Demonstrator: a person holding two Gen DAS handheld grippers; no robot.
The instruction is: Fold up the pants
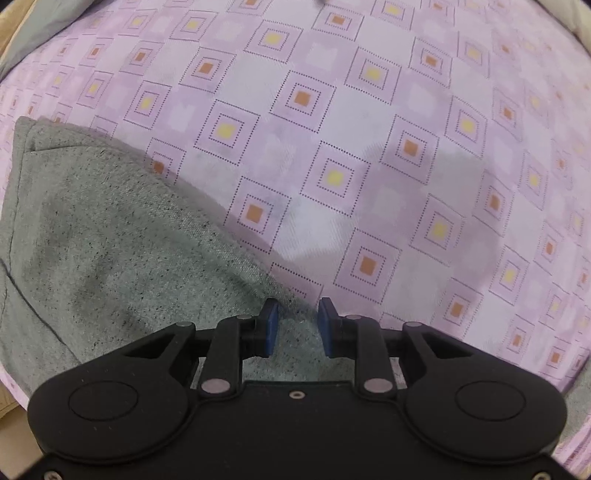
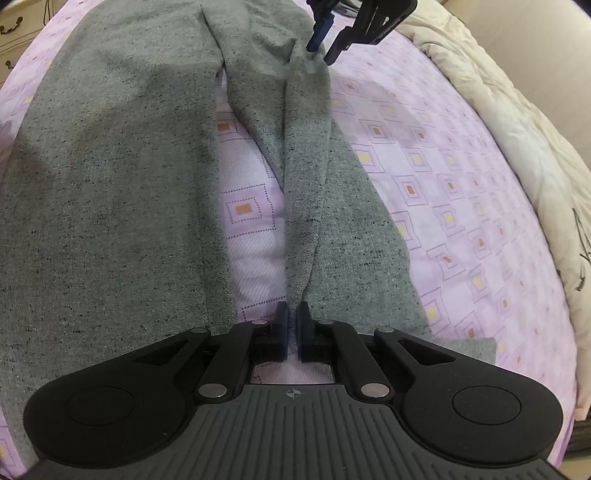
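Observation:
Grey speckled pants [image 2: 110, 184] lie on a pink patterned bed sheet [image 2: 424, 155], legs spread with a strip of sheet between them. My right gripper [image 2: 293, 308] is shut on a raised ridge of the right leg's fabric, and that ridge runs away to my left gripper [image 2: 323, 50] at the top. In the left wrist view my left gripper [image 1: 298, 306] points down at the pants' edge [image 1: 122, 240]. Its blue pads [image 1: 271, 328] stand apart with grey cloth lying between them, not pressed.
A beige quilt [image 2: 509, 122] is bunched along the bed's right side. A drawer front [image 2: 14, 31] shows at the far left. A grey cover [image 1: 26, 44] lies at the sheet's upper left corner. Patterned sheet [image 1: 369, 147] spreads beyond the left gripper.

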